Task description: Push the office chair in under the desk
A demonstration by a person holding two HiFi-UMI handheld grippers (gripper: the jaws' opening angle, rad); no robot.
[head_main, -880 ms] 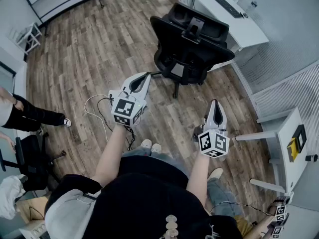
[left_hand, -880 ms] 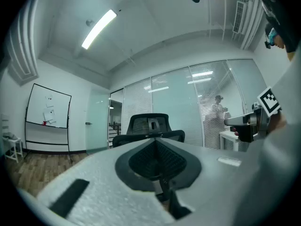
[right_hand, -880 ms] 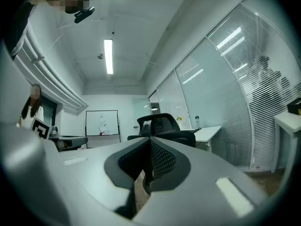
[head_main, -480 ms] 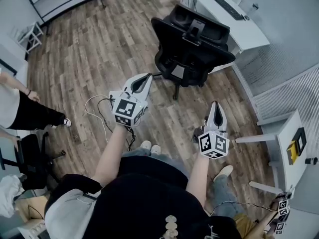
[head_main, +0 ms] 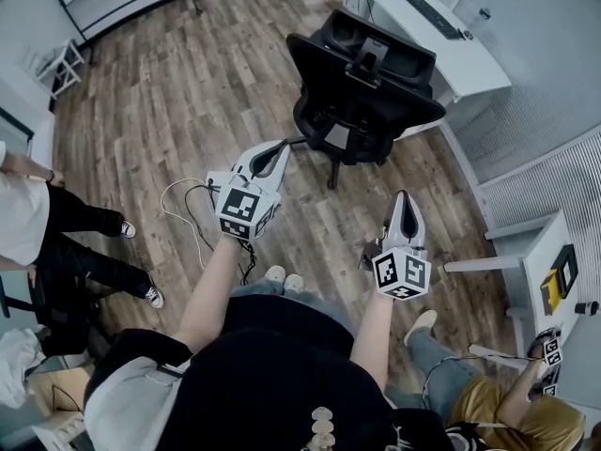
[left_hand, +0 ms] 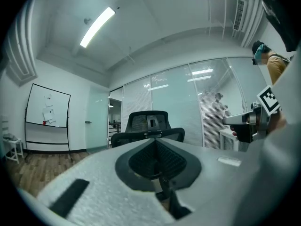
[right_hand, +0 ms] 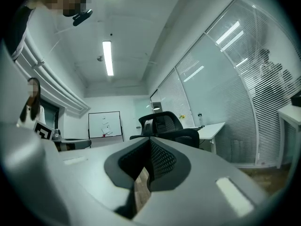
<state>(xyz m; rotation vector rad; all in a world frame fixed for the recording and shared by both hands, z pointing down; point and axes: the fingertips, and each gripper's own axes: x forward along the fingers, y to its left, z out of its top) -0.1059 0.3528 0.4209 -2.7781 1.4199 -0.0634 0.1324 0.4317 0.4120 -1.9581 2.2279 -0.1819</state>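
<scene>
The black office chair (head_main: 362, 83) stands on the wood floor, its back toward me and its seat facing the white desk (head_main: 457, 57), apart from the desk edge. My left gripper (head_main: 275, 151) is shut and empty, pointing at the chair from a short way off. Further back on the right, my right gripper (head_main: 406, 201) is also shut and holds nothing. In the left gripper view the chair (left_hand: 147, 125) rises just beyond the closed jaw tips (left_hand: 158, 142). The right gripper view shows the chair (right_hand: 165, 123) ahead, with the desk (right_hand: 215, 128) behind it.
A keyboard (head_main: 431, 13) lies on the desk. A white cable (head_main: 181, 210) loops on the floor by my left arm. A second white table (head_main: 545, 269) stands at the right. One person (head_main: 66, 242) stands at the left, another (head_main: 488, 397) crouches at lower right.
The person at the left has stepped further into view, and the person at lower right has moved in. Both grippers have barely shifted; the chair has not moved.
</scene>
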